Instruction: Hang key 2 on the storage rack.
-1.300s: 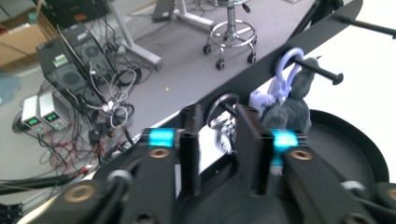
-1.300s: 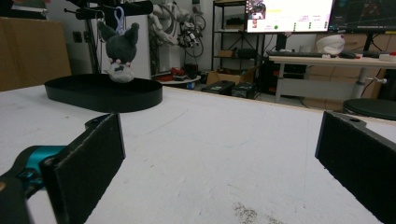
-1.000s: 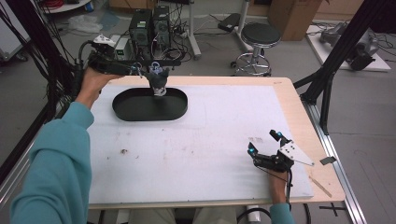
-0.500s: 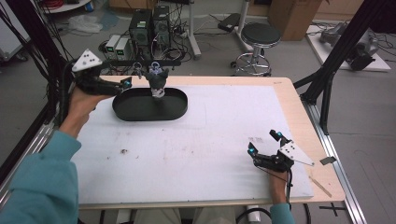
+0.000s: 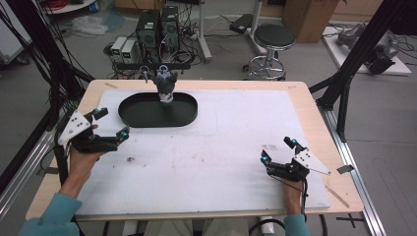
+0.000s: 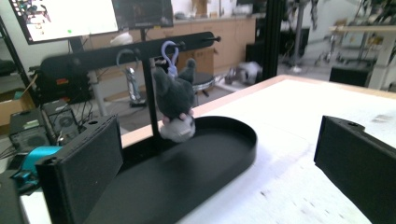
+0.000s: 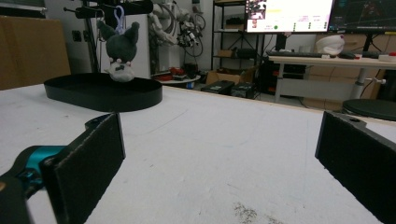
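High view: fixed above the near edge, looking forward and down over the whole worktop (image 5: 206, 172). Left gripper view: low, close to the black tray (image 6: 196, 172), facing the hanging plush (image 6: 176, 105). Right gripper view: low, far across the worktop, sharing that tray (image 7: 102, 95) and plush (image 7: 119, 51).

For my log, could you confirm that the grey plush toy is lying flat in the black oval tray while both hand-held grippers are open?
Not quite: the grey plush toy hangs by its clip from the stand's bar above the black oval tray, as the left gripper view shows. Both the left hand-held gripper and right hand-held gripper are indeed open.
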